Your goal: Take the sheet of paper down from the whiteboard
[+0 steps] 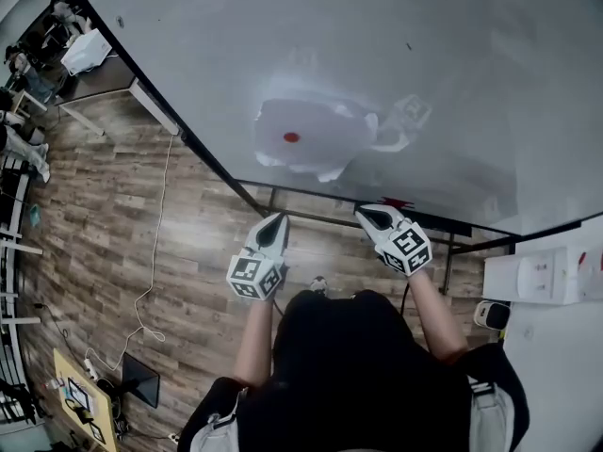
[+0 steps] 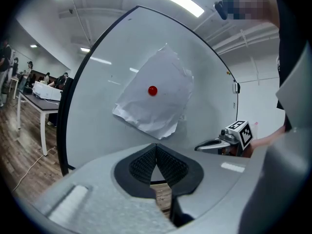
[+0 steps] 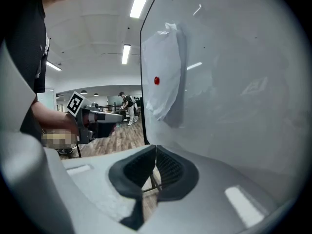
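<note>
A crumpled white sheet of paper [image 1: 306, 139] hangs on the whiteboard [image 1: 396, 73], pinned by a small red magnet [image 1: 291, 137]. The left gripper view shows the paper [image 2: 155, 96] and the magnet [image 2: 152, 90] ahead, above the jaws; the right gripper view has the paper [image 3: 163, 77] edge-on with the magnet [image 3: 156, 80]. My left gripper [image 1: 273, 225] and right gripper [image 1: 374, 217] are both held below the paper, short of the board. Both are shut with nothing between their pads. Each gripper shows in the other's view: the right gripper [image 2: 220, 144], the left gripper [image 3: 100, 117].
The whiteboard stands on a black frame [image 1: 443, 229] over a wooden floor [image 1: 141, 224]. A white cable [image 1: 155, 252] trails across the floor. Desks with people sit far left [image 1: 38, 55]. A white cabinet [image 1: 546, 276] stands at the right.
</note>
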Motion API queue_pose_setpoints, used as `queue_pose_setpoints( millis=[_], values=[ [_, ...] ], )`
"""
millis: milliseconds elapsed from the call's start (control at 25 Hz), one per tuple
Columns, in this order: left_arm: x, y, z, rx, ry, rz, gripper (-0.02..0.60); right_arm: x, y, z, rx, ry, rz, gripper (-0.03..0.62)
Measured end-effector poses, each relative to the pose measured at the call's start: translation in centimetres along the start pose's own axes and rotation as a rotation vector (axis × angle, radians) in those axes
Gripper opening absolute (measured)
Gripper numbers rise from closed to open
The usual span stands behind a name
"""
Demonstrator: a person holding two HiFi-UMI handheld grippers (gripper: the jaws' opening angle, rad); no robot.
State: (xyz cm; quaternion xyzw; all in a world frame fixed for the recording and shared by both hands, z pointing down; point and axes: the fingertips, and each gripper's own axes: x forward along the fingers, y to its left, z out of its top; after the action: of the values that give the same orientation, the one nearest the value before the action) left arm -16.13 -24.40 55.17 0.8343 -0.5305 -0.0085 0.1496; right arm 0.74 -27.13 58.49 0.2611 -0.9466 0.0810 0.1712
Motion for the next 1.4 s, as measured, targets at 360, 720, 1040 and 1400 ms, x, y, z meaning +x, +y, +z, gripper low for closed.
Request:
queue_pose_setpoints(
  millis=[360, 720, 1040, 1400],
  values=[
    [0.8, 2.7, 1.6, 0.046, -0.002, -0.071, 0.011, 2.1, 0.1, 4.6, 0.027, -0.117, -0.06, 0.026],
    [2.3, 3.2, 1.5, 0.06, -0.023, -0.053, 0.011, 2.0, -3.5, 8.1, 0.193, -0.266, -0.058, 0.061],
    [4.0, 2.6, 3.7, 0.128, -0.039, -0.064, 0.011, 2.9, -4.4, 9.2, 0.311, -0.334, -0.001, 0.061],
    [4.6, 2.2, 5.2, 0.166, -0.058, -0.06, 0.011, 3.7, -4.1, 9.8, 0.331, -0.337, 0.037, 0.062]
  ],
)
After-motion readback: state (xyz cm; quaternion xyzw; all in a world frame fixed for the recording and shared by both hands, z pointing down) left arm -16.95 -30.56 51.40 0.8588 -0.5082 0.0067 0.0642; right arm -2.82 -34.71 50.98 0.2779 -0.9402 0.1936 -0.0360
